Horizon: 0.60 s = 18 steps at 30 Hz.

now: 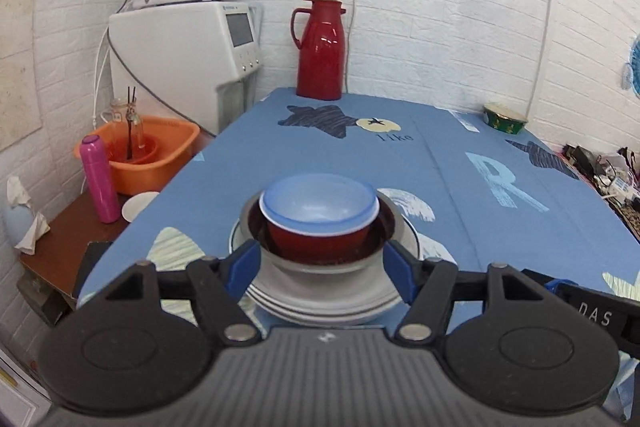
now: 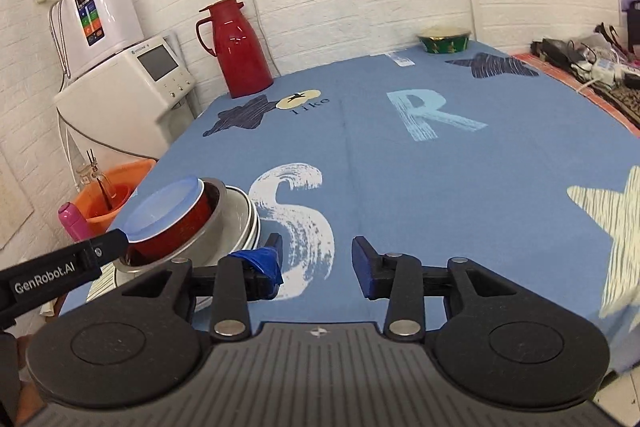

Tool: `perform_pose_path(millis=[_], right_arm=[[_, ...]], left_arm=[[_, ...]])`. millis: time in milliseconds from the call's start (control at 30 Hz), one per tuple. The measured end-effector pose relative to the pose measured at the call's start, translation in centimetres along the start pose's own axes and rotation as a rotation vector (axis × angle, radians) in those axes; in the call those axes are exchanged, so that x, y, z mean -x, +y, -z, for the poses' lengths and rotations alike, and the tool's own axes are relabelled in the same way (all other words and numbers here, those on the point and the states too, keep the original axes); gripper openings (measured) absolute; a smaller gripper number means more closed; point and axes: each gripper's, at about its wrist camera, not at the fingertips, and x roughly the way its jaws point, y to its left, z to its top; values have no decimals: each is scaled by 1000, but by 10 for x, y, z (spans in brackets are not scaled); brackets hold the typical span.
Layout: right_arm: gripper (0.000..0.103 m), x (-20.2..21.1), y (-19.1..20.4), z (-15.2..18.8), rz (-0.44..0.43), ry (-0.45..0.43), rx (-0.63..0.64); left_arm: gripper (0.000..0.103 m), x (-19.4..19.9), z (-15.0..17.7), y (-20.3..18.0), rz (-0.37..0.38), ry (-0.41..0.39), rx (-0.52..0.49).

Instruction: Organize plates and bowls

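Left hand-held gripper sat spread wide around the stacked bowls on plates near the table edge, probably steadying them; the right hand-held gripper hung open, empty.

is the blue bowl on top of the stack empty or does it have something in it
Empty. The blue bowl sits upright in the red bowl, its bare interior visible.

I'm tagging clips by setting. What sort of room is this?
Probably a home kitchen or dining corner: a red thermos on a cloth-covered table, water machines against the wall, and stacked dishes.
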Motion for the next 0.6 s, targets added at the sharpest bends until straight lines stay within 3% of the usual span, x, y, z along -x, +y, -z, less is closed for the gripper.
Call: perform_pose_path(millis=[267, 600], right_arm=[[24, 32, -1, 32, 28, -26, 45], [26, 75, 7, 56, 55, -100, 96]], left_arm=[[66, 37, 43, -11, 19, -15, -52], [66, 89, 60, -6, 26, -120, -51]])
